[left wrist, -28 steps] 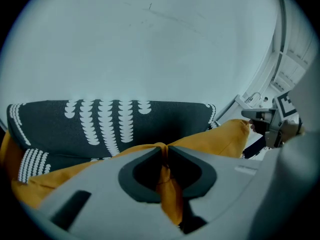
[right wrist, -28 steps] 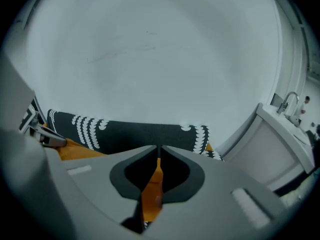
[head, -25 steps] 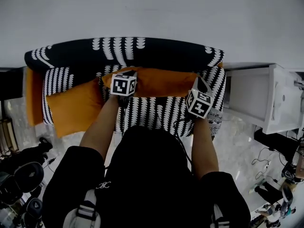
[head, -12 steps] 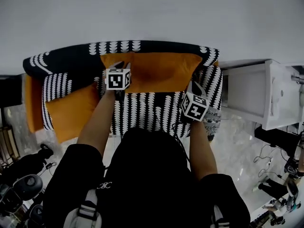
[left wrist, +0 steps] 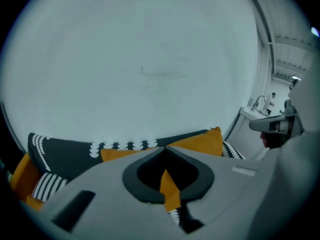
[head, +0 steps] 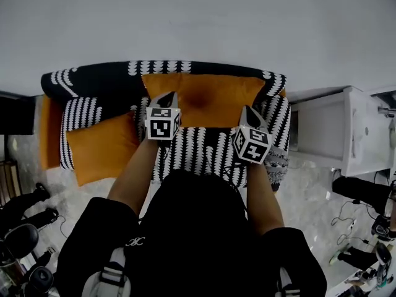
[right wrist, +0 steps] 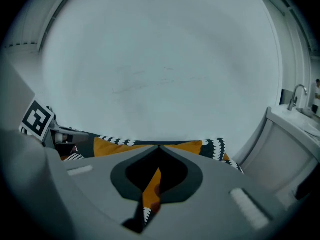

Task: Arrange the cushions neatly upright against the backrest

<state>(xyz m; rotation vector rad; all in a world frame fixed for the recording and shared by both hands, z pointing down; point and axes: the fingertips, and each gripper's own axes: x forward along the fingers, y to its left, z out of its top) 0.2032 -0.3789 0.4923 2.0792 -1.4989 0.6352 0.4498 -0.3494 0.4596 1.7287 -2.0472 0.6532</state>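
The orange cushion (head: 204, 98) is seen stood upright against the sofa's backrest (head: 93, 79), at twelve o'clock from the person. The left gripper (head: 170, 94) is set at its lower seven o'clock corner and the right gripper (head: 246, 108) at its five o'clock corner. Both pairs of fingers are pressed together tip to tip, and no pinched fabric can be confirmed. This placement is judged nearly finished. Next, a reach towards ten o'clock is called for, where a second orange cushion (head: 102, 147) lies flat on the seat (head: 204, 150). Both cushions look soft, plump and rectangular in plain weave. The sofa cover is black with white leaf-like rows.
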